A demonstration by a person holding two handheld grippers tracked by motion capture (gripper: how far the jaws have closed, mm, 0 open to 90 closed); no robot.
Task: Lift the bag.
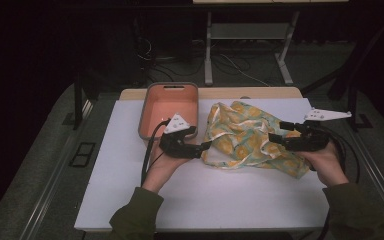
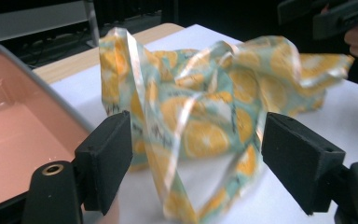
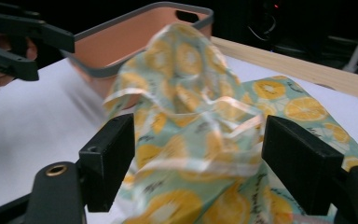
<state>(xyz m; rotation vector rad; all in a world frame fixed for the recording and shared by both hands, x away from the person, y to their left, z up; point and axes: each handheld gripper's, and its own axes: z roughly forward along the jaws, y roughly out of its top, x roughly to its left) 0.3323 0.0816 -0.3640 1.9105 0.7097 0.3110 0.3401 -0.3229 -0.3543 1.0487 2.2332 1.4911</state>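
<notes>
On the white surface (image 1: 130, 200) lay a crumpled cloth printed with orange slices (image 1: 245, 137), just right of a salmon-pink bin with a grey rim (image 1: 172, 107). Left gripper (image 1: 205, 146) stood at the cloth's left edge, right gripper (image 1: 276, 132) at its right side. Both pairs of fingers were spread; in each gripper view the cloth (image 2: 205, 112) (image 3: 196, 121) sat between them, not pinched.

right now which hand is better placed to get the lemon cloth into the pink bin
Left, probably. The left tongs sit open at the cloth's edge nearest the bin; the right tongs, also open, are on the cloth's far side from it.
</notes>
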